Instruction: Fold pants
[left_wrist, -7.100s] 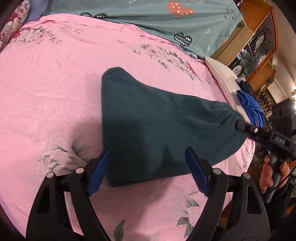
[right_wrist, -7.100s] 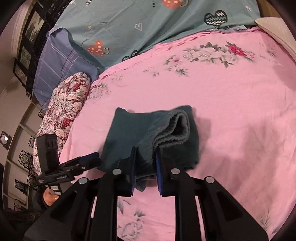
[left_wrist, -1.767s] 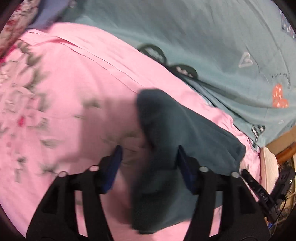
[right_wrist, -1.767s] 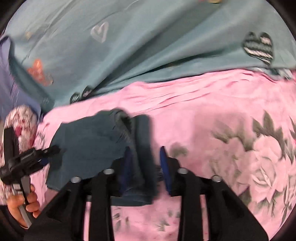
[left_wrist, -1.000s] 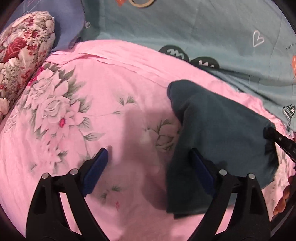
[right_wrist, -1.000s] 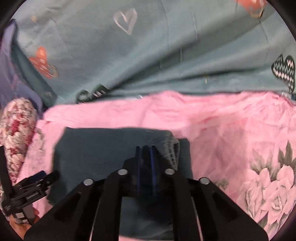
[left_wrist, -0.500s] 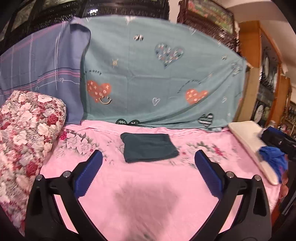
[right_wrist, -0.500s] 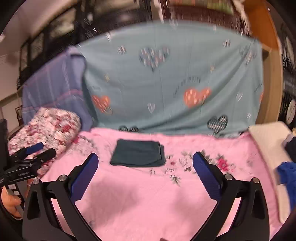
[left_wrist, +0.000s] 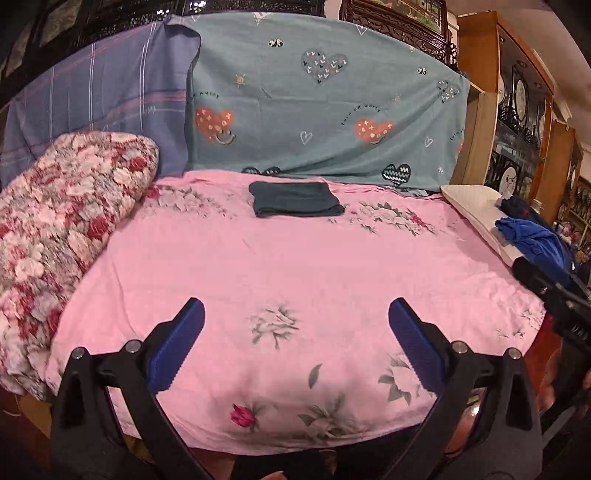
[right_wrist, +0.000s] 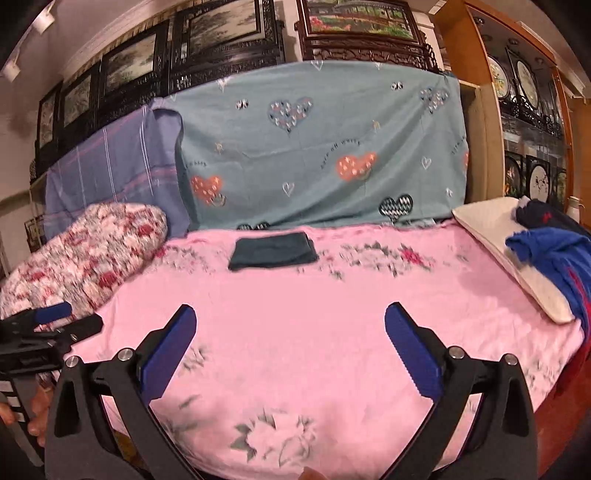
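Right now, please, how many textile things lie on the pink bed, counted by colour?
Dark green: 1, the folded pants
Floral red and white: 1, the rolled quilt
Cream: 1, the pillow
Blue: 1, the crumpled garment on that pillow
Dark navy: 1, another garment behind it
Total: 5

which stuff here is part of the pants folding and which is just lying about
Part of the job:
- dark green pants, folded, lying on the pink sheet
- left tool, open and empty
- right tool, open and empty

Just lying about:
- flowered quilt
- white pillow
- blue clothes on the pillow
- heart-print cloth
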